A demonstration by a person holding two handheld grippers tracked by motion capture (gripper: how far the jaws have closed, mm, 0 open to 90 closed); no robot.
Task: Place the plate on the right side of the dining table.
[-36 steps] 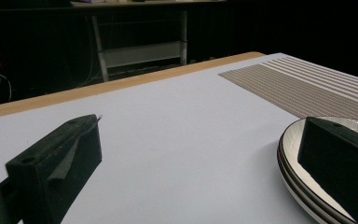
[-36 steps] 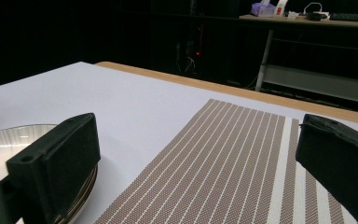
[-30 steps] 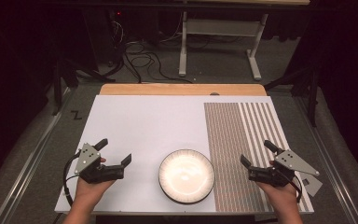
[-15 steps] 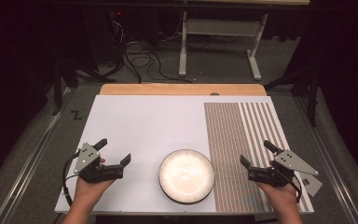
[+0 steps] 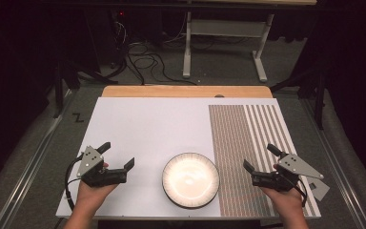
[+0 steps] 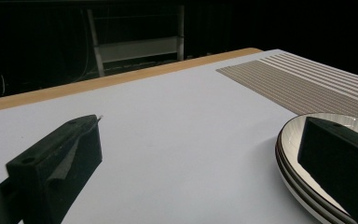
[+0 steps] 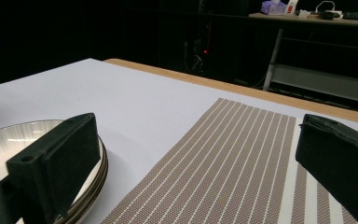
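While both hands sit low at the near edge, the white table (image 5: 147, 124) carries everything, so starting there. Its right part is covered by a brown striped placemat (image 5: 248, 148) that runs from the far edge down to the near one. Next down in size is the round plate (image 5: 190, 180), close to the near edge about mid-width, its right rim just touching the placemat's left border. From the left gripper view it looks like maybe two or three plates stacked, hard to be sure. The left gripper (image 5: 116, 161) is near the near-left corner, jaws spread wide, holding nothing. The right gripper (image 5: 261, 158) hovers over the placemat near the near-right corner, also wide apart and empty.
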